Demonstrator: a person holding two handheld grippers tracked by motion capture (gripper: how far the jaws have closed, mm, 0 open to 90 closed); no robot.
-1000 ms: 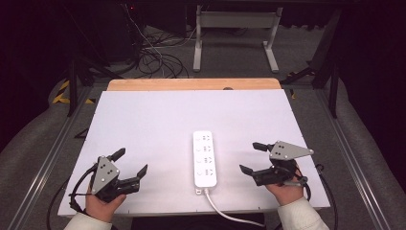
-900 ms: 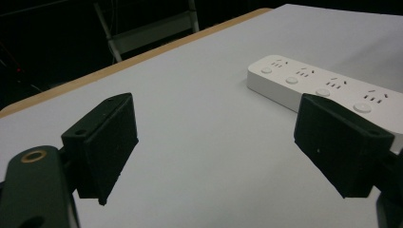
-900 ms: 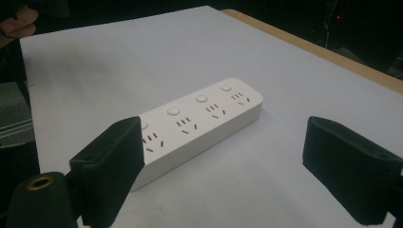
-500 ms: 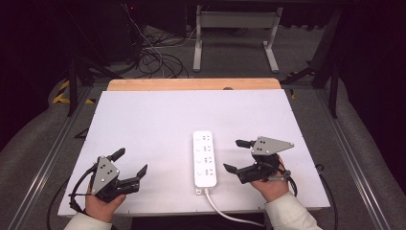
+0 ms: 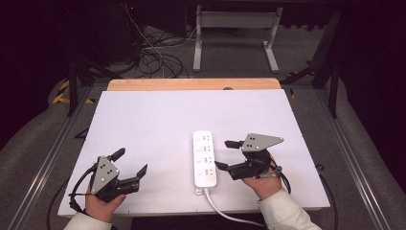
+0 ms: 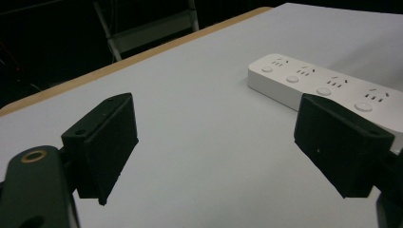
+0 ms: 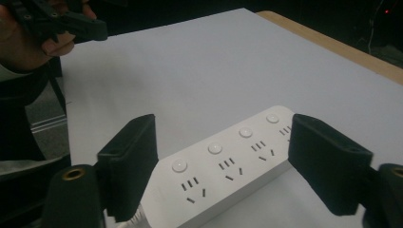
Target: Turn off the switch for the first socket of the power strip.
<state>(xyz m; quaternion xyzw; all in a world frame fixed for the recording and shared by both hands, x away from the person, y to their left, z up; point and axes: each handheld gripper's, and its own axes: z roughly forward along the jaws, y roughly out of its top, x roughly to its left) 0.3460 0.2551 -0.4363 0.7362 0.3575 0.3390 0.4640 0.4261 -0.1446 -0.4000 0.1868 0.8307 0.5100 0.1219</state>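
Observation:
A white power strip (image 5: 204, 158) with several sockets and round buttons lies on the white table (image 5: 158, 124), its cable (image 5: 225, 213) running off the near edge. My right gripper (image 5: 224, 154) is open right beside the strip's right side, jaws pointing left at it. In the right gripper view the strip (image 7: 228, 161) lies just beyond the open jaws, nothing between them. My left gripper (image 5: 129, 162) rests open at the near left of the table, well apart from the strip. In the left gripper view the strip (image 6: 328, 88) lies off to the right behind one jaw.
A wooden strip (image 5: 191, 84) runs along the table's far edge. Beyond it stand a metal frame (image 5: 234, 33) and tangled cables (image 5: 153, 52) on the floor. Rails (image 5: 354, 167) run along both table sides. In the right gripper view the left hand and gripper (image 7: 52, 28) show at top left.
My right gripper has moved left across the table, from near the right edge up to the power strip's right side. The left gripper has stayed in place.

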